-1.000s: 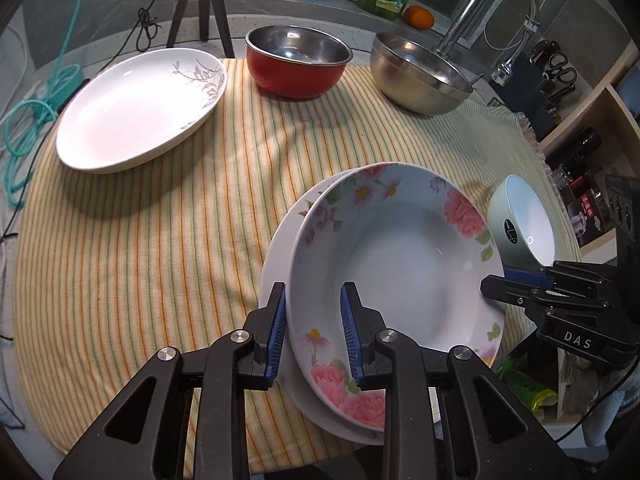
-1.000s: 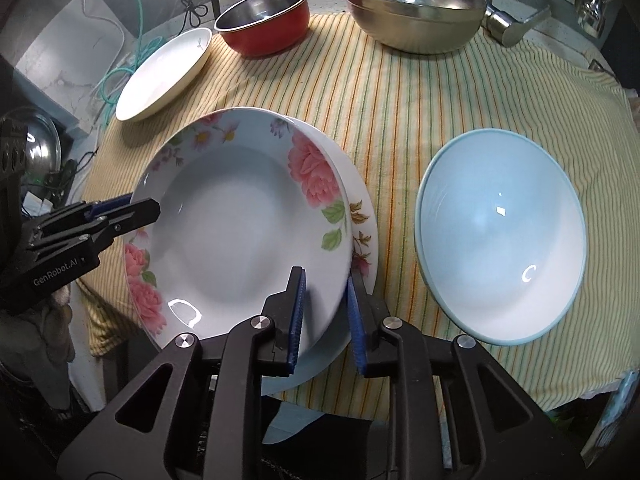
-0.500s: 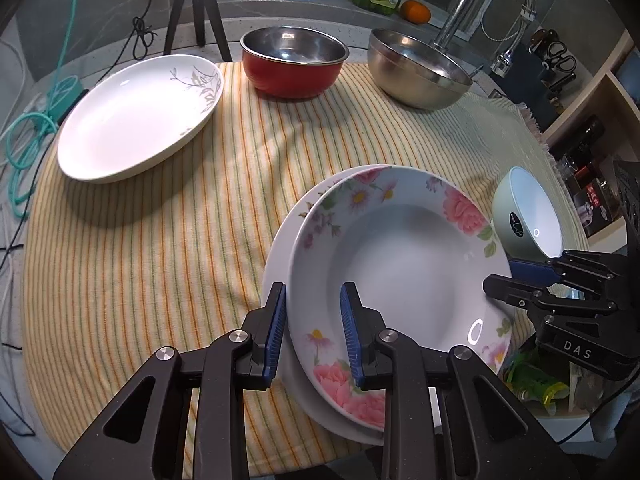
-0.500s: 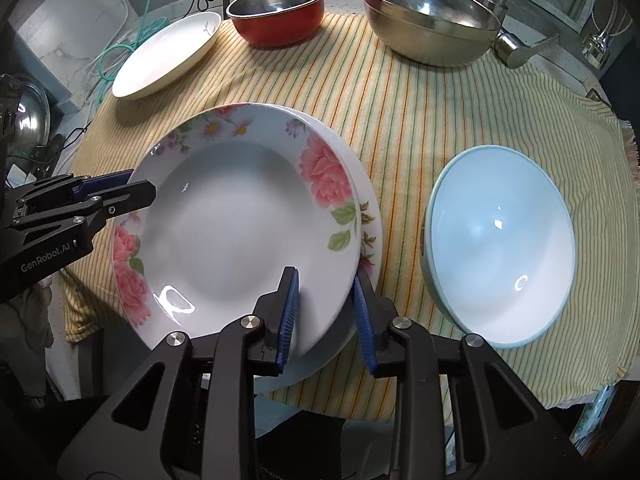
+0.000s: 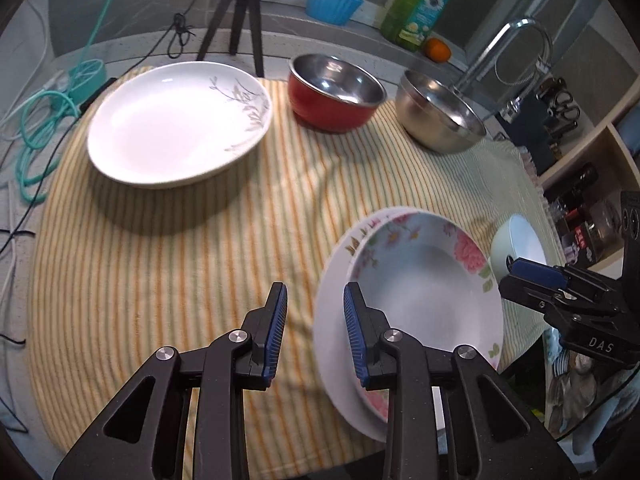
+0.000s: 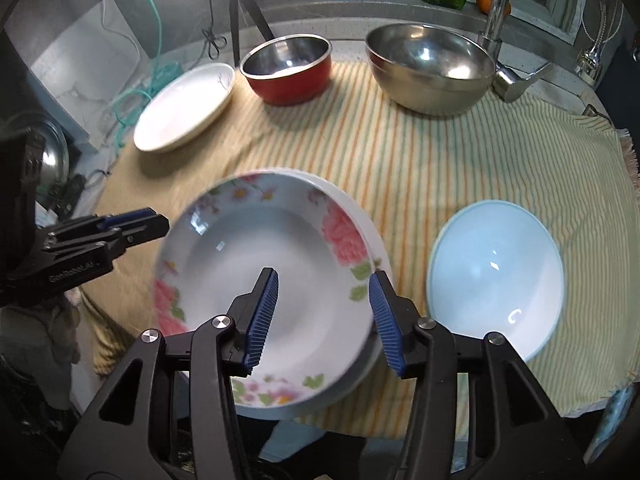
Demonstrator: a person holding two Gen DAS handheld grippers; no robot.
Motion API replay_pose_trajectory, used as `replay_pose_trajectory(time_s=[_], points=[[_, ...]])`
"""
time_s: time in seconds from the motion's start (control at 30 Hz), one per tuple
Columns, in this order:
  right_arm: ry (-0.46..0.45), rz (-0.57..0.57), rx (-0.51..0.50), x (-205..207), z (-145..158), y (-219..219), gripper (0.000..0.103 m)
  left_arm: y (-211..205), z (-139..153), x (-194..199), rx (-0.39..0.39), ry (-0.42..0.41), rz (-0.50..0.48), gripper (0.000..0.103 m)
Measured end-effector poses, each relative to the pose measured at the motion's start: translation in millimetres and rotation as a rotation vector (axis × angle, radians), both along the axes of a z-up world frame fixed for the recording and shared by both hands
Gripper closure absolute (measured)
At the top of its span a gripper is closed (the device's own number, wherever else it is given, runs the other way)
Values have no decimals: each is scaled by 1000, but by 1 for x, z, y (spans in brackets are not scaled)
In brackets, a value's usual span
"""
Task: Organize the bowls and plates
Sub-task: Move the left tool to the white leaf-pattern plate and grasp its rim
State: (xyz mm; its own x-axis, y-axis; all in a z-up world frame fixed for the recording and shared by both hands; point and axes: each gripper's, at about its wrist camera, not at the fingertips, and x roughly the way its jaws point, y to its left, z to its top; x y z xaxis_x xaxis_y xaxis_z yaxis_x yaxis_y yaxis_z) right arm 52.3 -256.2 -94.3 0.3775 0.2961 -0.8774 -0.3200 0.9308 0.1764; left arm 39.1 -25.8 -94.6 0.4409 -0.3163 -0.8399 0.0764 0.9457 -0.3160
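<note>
Looking across the striped cloth (image 5: 168, 264) on the table from left to right, we are seeing a white plate with a grey leaf print (image 5: 176, 124) lying at the far left, with a red bowl with a steel lining (image 5: 336, 92) just beside it and a large steel bowl (image 5: 440, 120) next along the far edge. Nearer to us, the rose-patterned deep plate (image 6: 272, 280) is sitting nested on a plain white plate (image 5: 332, 320) at the near edge of the cloth. We are holding the left gripper (image 5: 314, 332) released beside that stack, its blue pads spread with only cloth between them and the right pad over the white plate's left rim. We are holding the right gripper (image 6: 324, 320) spread wide too, grasping nothing, with its pads hanging over the floral plate's near-right part. At the far right, a pale blue bowl (image 6: 496, 272) is resting on the cloth just beside the stack. Behind, a green soap bottle (image 5: 420, 4) and a tap (image 5: 504, 48) are standing at the sink.
</note>
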Motion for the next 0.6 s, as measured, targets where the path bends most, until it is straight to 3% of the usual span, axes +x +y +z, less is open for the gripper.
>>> replay_pose_trajectory(time_s=[0.3,0.47,0.6], points=[[-29,-20,137,21,15,35,54,58,13,25,-32,-39,65,75],[-24,-21,185,41,14,61,53,97,22,49,-32,-74,98,53],[-6,-29,218,57,10,81,53,126,23,71,-31,-82,118,51]])
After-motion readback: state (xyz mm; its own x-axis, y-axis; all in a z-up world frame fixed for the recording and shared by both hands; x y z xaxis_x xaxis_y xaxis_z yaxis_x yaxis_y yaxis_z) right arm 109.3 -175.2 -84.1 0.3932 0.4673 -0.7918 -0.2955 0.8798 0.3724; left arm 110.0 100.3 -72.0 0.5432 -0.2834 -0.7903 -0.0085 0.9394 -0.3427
